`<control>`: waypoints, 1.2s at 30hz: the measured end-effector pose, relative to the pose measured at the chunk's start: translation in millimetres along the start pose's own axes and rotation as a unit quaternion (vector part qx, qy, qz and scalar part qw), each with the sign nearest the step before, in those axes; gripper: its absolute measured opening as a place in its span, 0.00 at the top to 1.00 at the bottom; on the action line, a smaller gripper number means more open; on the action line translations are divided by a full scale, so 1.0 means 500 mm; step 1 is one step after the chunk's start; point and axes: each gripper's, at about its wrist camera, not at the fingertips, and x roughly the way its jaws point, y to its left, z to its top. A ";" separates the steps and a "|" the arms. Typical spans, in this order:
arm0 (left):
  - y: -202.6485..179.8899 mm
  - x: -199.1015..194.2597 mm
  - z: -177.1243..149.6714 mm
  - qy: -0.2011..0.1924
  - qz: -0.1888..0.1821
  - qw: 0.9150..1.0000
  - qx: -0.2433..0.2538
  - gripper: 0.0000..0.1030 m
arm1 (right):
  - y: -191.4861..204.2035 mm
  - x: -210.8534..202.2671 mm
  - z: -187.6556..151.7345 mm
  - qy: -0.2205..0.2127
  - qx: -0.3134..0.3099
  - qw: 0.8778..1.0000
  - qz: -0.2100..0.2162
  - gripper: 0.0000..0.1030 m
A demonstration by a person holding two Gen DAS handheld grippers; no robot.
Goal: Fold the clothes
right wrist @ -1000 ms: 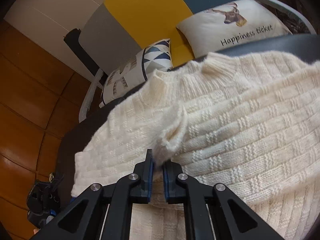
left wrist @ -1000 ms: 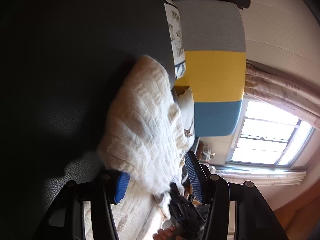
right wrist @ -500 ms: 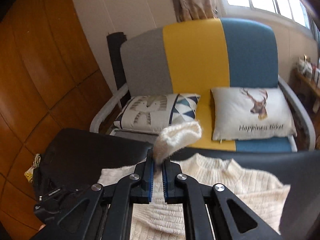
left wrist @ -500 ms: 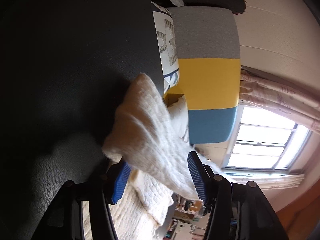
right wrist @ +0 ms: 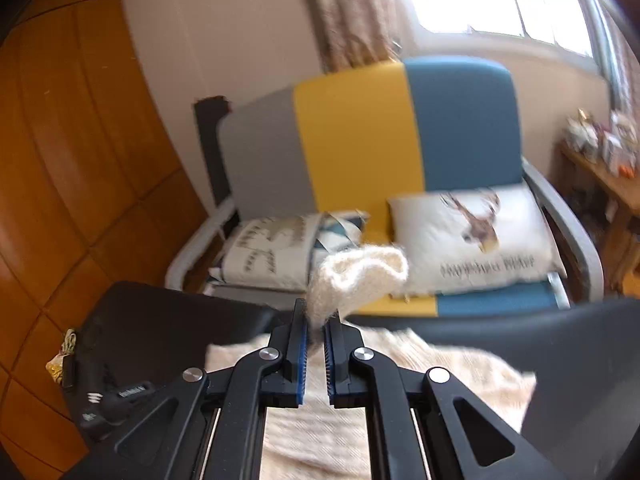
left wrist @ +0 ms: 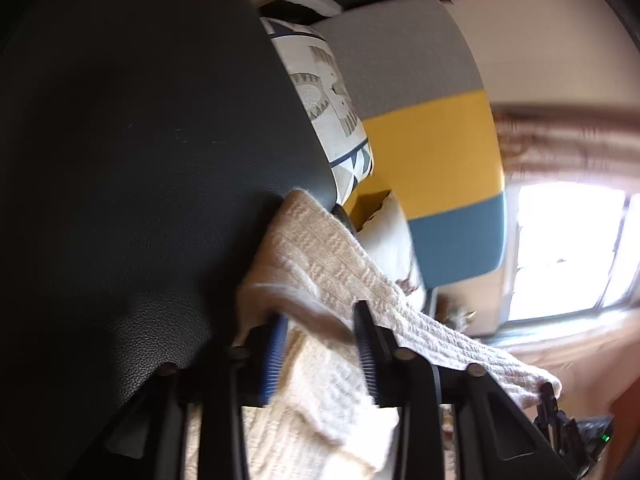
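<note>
Fold barely begun. The cream sweater (right wrist: 400, 368) lies mostly spread on the black table (left wrist: 140, 160), w/ one sleeve lifted off it. R gripper (right wrist: 316, 332) is clamped tight on the cuff, raised over the table. L gripper (left wrist: 320, 344) has just been closing, sleeve knit between its jaws; can't tell if the pads bite yet. Sleeve fold-in, other sleeve & body folds all left.

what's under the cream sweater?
Cream sweater lies on a black leather-like table. What lies beneath its middle is covered. Right gripper holds one pinched cuff up off it.
</note>
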 end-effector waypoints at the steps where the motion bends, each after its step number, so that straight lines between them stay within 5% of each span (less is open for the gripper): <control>1: -0.005 0.002 -0.006 0.001 0.006 1.000 0.013 0.82 | -0.028 0.008 -0.022 0.011 0.014 1.000 -0.006 0.94; 8: 0.014 0.028 -0.057 0.035 0.031 0.998 0.042 0.91 | -0.210 0.075 -0.203 0.096 0.119 0.988 -0.034 0.94; 14: 0.048 0.042 -0.080 0.065 0.013 0.998 0.005 0.90 | -0.263 0.109 -0.283 0.119 0.161 0.979 -0.023 0.94; 18: 0.067 0.043 -0.087 0.064 -0.003 0.998 -0.026 0.84 | -0.264 0.107 -0.278 0.111 0.159 0.981 -0.013 0.94; 21: 0.058 0.031 -0.087 0.036 0.005 0.999 -0.003 0.90 | -0.246 0.102 -0.244 0.100 0.131 0.986 -0.012 0.94; 25: 0.047 0.007 -0.094 0.003 0.015 0.999 0.028 0.92 | -0.195 0.049 -0.180 0.030 0.064 0.997 0.004 0.94; 31: 0.049 0.020 -0.099 -0.007 0.046 0.998 0.045 0.92 | -0.257 0.123 -0.234 0.090 0.104 0.990 -0.031 0.94; 36: 0.061 0.033 -0.099 -0.003 0.071 0.996 0.053 0.92 | -0.288 0.156 -0.277 0.103 0.151 0.983 -0.009 0.92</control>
